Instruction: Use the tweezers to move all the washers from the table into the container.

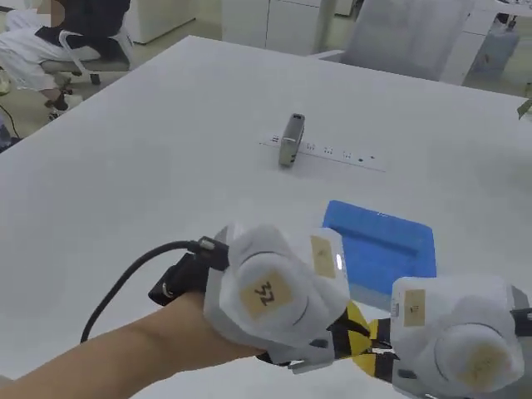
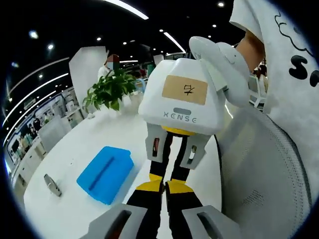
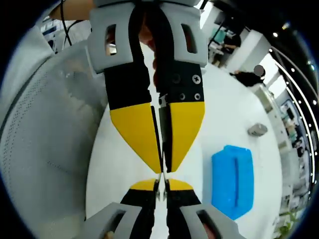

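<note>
The white table (image 1: 166,166) had lots of bare room to the left and far side, all the way out to its far edge, where a grey chair (image 1: 407,37) stood. A small grey block (image 1: 291,140) sat alone near the middle of the table. The two grippers were low at the near side, nose to nose. The left gripper (image 3: 162,164) and the right gripper (image 3: 160,186) met with their yellow tips touching. Each one had its jaws pressed close together, with just a thin slit left between them. In the right gripper view a thin silver thing, which looked like the tweezers (image 3: 160,103), ran straight down that slit through both pairs of jaws, so its long way followed the line of the grippers. The blue container (image 1: 382,245) lay flat on the table just past the grippers, near them but not touching. Its long side ran left to right in the head view, the same way as the grippers.
</note>
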### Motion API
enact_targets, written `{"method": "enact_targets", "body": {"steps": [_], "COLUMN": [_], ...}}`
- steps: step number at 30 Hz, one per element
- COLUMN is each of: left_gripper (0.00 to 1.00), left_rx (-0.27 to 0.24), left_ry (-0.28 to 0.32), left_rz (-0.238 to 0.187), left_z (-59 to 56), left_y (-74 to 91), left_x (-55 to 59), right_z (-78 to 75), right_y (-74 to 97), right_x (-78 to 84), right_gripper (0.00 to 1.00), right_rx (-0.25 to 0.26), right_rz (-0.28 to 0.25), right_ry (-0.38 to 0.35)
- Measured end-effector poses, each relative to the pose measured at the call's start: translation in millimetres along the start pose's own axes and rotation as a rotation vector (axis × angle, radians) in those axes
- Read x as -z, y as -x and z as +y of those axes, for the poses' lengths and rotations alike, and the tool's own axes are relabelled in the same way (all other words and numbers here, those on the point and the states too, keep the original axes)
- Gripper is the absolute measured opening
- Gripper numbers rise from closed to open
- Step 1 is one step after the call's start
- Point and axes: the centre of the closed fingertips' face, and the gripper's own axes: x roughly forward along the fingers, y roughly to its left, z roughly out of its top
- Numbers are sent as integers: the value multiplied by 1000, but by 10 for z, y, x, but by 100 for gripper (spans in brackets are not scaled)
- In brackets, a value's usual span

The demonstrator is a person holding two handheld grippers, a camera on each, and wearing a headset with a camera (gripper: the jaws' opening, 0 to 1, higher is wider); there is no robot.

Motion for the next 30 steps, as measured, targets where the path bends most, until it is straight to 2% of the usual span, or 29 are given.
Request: {"method": "enact_targets", "body": {"steps": [4, 7, 10, 13, 17, 22, 23, 25, 26, 27, 28, 30], "left_gripper": [0, 0, 0, 1, 1, 3, 4, 5, 6, 8, 11, 17], "left_rx": [13, 12, 11, 13, 5, 0, -9, -16, -26, -41, -57, -88], "left_ry": [10, 12, 49, 79, 110, 161, 168, 181, 193, 219, 269, 341], "left_rz": [14, 32, 62, 85, 105, 125, 130, 141, 143, 148, 151, 146], "left_z": [-19, -42, -42, -46, -41, -50, -40, -39, -24, -1, 28, 79], "left_y": [-165, -280, -382, -436, -498, -545, -547, -524, -507, -478, -441, -360], "left_x": [141, 252, 417, 530, 632, 737, 756, 772, 777, 785, 803, 794], "right_z": [30, 58, 84, 93, 104, 130, 126, 142, 116, 115, 132, 136], "right_y": [-67, -139, -209, -269, -330, -378, -381, -379, -363, -349, -329, -283], "right_x": [159, 236, 269, 310, 336, 374, 353, 337, 344, 350, 341, 309], "right_gripper": [3, 3, 3, 3, 4, 4, 4, 5, 6, 9, 13, 16], "right_rx": [-15, -20, -32, -38, -52, -76, -72, -75, -60, -59, -59, -59], "right_rz": [36, 57, 68, 77, 77, 83, 67, 53, 50, 47, 33, 2], "right_ry": [-10, 15, 15, 38, 61, 47, 44, -1, -12, -27, -83, -136]}}
